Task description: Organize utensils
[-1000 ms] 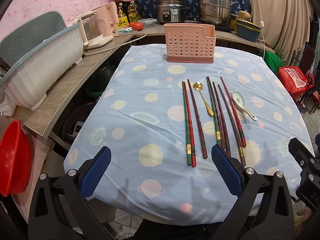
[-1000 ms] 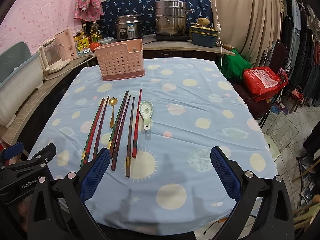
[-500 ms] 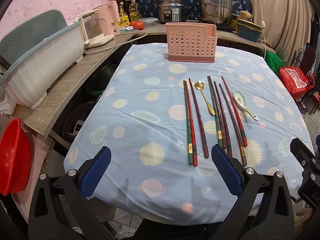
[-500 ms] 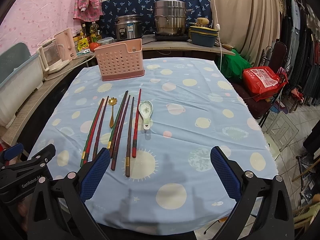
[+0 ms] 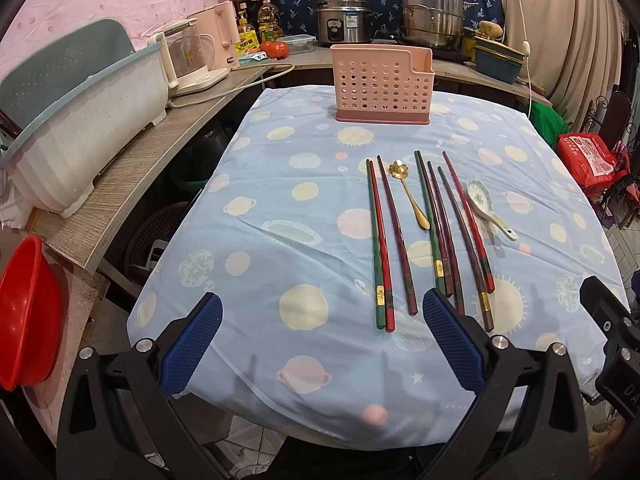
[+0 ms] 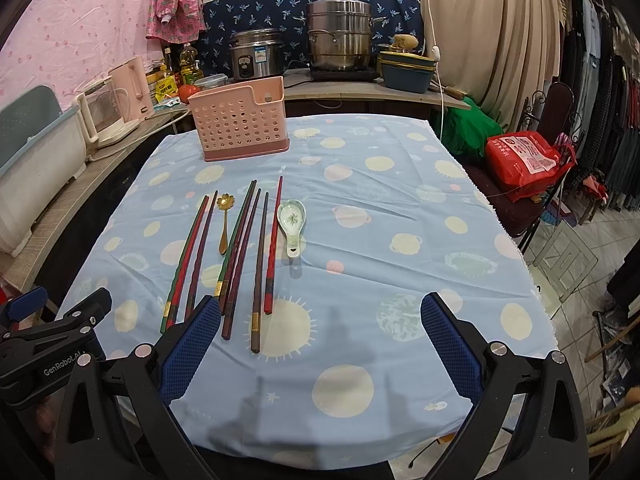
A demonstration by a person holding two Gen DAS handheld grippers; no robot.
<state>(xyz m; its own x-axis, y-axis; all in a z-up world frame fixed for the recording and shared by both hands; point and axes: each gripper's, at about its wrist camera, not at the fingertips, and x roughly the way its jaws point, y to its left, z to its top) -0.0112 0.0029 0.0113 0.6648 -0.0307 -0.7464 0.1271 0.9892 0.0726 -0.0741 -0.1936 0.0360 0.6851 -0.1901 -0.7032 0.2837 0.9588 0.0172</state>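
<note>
Utensils lie in a neat row on the planet-print tablecloth (image 5: pixel 280 184), handles toward the near edge, probably staged for easy picking: seven chopsticks (image 5: pixel 434 224), one gold spoon (image 5: pixel 412 196) and one ceramic spoon (image 5: pixel 486 206). One pink perforated holder (image 5: pixel 382 80) stands upright at the far end, well apart, apparently empty. Left gripper (image 5: pixel 322 344) and right gripper (image 6: pixel 320 344) hover at the near edge, both spread wide, holding nothing.

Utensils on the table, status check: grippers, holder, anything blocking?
Left gripper open, right gripper open, both empty. Chopsticks, gold spoon, ceramic spoon flat on tablecloth. Pink holder upright beyond them, path unobstructed.
</note>
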